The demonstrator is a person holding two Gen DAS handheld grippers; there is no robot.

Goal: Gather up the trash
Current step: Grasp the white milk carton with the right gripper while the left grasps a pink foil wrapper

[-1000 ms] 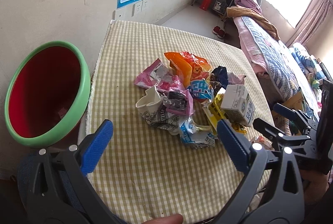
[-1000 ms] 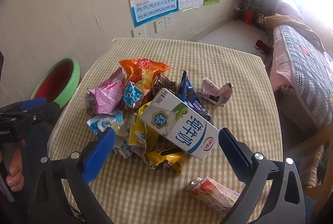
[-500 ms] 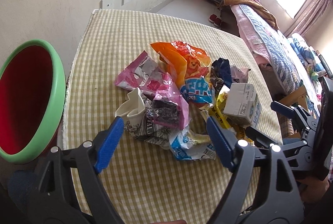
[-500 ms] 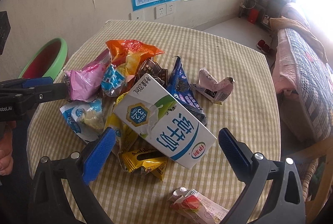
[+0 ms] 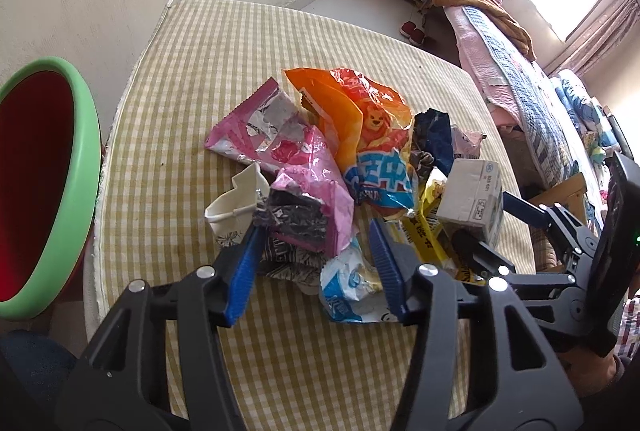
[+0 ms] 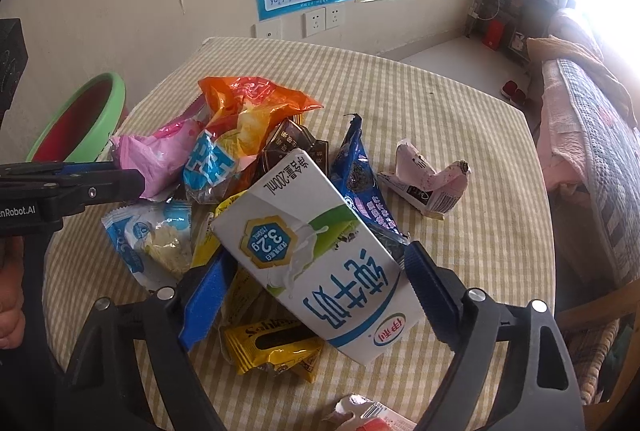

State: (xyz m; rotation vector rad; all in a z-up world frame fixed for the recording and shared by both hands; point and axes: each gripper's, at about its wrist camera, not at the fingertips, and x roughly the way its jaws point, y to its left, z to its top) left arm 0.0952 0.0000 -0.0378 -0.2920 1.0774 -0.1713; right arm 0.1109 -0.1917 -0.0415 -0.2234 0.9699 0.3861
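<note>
Two grippers have just been closing over the trash heap in the middle of the checked surface (image 5: 192,79). The left gripper (image 5: 316,243) straddles the pink wrapper (image 5: 316,203), pads seemingly not yet pressing; it looks light, crinkly and slippery, best pinched at its bunched middle. The right gripper (image 6: 316,271) brackets the milk carton (image 6: 320,255), stiff-sided and probably light: take its flat sides.

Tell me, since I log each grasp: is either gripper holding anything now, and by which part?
Nothing is gripped yet. The right gripper straddles the milk carton across its sides; the left gripper straddles the pink wrapper. Both have been closing.
</note>
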